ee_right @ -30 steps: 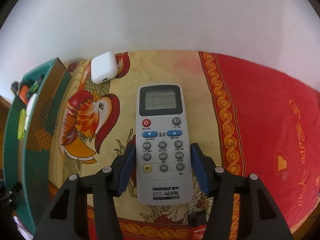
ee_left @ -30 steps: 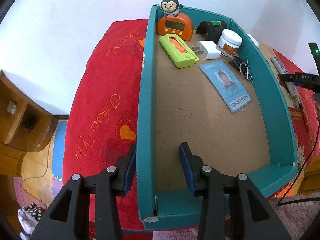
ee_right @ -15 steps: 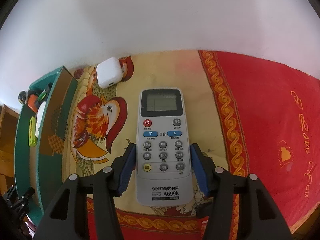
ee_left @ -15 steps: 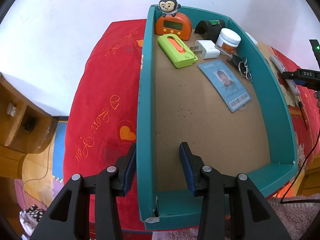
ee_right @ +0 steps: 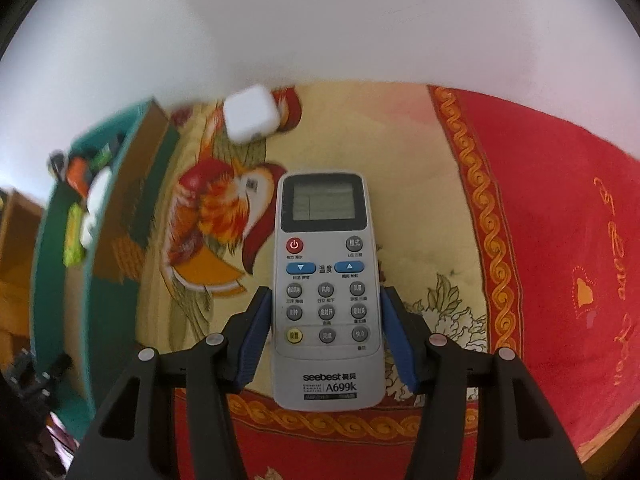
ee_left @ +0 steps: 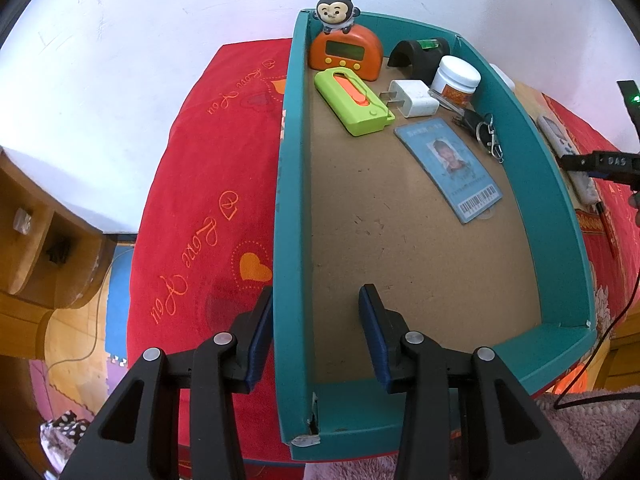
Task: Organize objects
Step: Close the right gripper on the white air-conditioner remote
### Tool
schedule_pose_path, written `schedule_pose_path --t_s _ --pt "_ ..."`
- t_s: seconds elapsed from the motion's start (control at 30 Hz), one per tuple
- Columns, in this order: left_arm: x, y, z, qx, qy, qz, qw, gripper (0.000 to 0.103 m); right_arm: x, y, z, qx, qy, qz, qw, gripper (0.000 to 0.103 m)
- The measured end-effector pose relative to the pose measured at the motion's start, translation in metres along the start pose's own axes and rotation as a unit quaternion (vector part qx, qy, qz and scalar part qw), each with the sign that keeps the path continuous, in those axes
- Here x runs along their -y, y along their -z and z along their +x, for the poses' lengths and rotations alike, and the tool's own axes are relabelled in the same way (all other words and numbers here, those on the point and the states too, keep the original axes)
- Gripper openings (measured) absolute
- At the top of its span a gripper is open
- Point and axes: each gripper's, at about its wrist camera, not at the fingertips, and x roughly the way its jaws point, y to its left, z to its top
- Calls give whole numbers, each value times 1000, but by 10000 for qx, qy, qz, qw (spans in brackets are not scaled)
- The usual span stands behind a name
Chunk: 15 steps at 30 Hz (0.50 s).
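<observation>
A grey-white remote control [ee_right: 326, 292] hangs just above the bird-patterned cloth, and my right gripper [ee_right: 326, 320] is shut on its lower half, pads on both sides. A white earbud case [ee_right: 250, 118] lies on the cloth farther back. The teal box [ee_left: 536, 184] stands to the left of them. It holds an orange clock [ee_left: 346, 54], a green device [ee_left: 352, 102], a white charger [ee_left: 414, 98], a jar [ee_left: 456, 80], keys [ee_left: 486, 132] and an ID card [ee_left: 448, 168]. My left gripper [ee_left: 316, 308] straddles the box's left wall; its inner pad stands off the wall.
The box [ee_right: 60, 280] rests on a red cloth [ee_left: 200, 200] with a white wall behind. Wooden furniture [ee_left: 40, 240] stands lower left, beyond the cloth's edge. A pink towel [ee_left: 580, 432] and a thin cable lie near the box's near right corner.
My right gripper has carried the remote left toward the teal box, which now fills more of the right wrist view. The left gripper has stayed at the box wall.
</observation>
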Motion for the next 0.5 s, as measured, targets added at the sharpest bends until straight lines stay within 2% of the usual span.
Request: schedule_pose_path --t_s 0.23,0.5 --pt "0 1 0 17 4 1 10000 43 -21 2 8 -71 347 -281 9990 56" --pt "0 1 0 35 20 15 10000 43 -30 -2 13 -116 376 -146 9991 63"
